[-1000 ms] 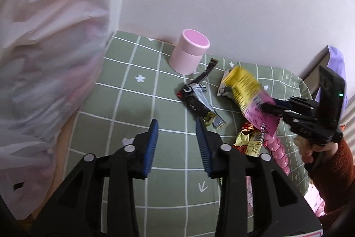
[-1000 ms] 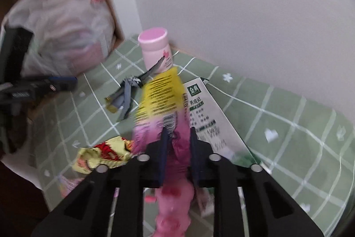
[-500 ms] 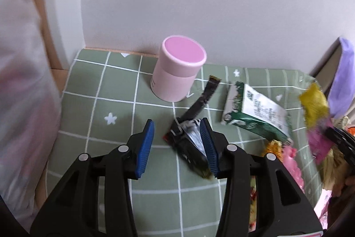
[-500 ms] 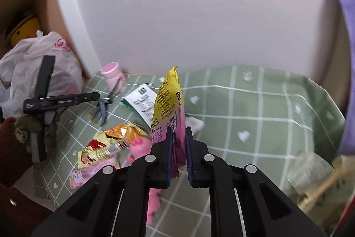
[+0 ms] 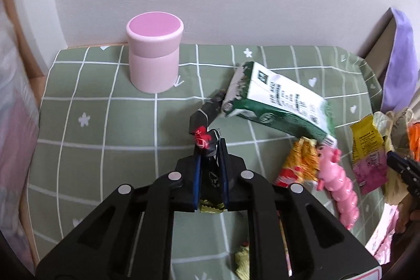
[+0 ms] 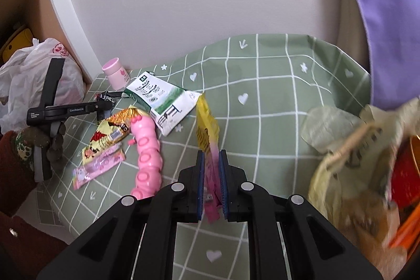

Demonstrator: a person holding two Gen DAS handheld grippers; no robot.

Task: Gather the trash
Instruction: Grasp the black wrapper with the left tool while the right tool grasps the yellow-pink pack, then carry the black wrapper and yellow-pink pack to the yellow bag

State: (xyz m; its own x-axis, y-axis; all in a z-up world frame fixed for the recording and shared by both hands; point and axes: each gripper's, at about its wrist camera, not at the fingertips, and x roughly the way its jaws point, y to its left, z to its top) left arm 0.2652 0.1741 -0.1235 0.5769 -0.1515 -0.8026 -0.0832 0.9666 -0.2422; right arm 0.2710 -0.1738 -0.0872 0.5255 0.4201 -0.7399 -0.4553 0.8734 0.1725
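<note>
Black wrapper (image 5: 207, 146) pinched by left gripper (image 5: 210, 148), its fingers just closed.

Black wrapper (image 5: 208, 148): crumpled, red print near its top, gold crimped lower edge; upright, pinched between blue pads.
Yellow-pink wrapper (image 6: 208, 138): long sachet, yellow above, pink below; upright and edge-on, clamped between blue pads.
Green-white pack (image 6: 160, 99): printed label up, torn end; flat on the green checked cloth.
Red-gold wrapper (image 6: 113, 134): crumpled, flat, just beside the pack.
Pink sachet (image 6: 98, 165): slim, flat, touching the red-gold wrapper's lower edge.
Trash bag (image 6: 349, 156): pale yellowish, blurred, at the cloth's right edge.
</note>
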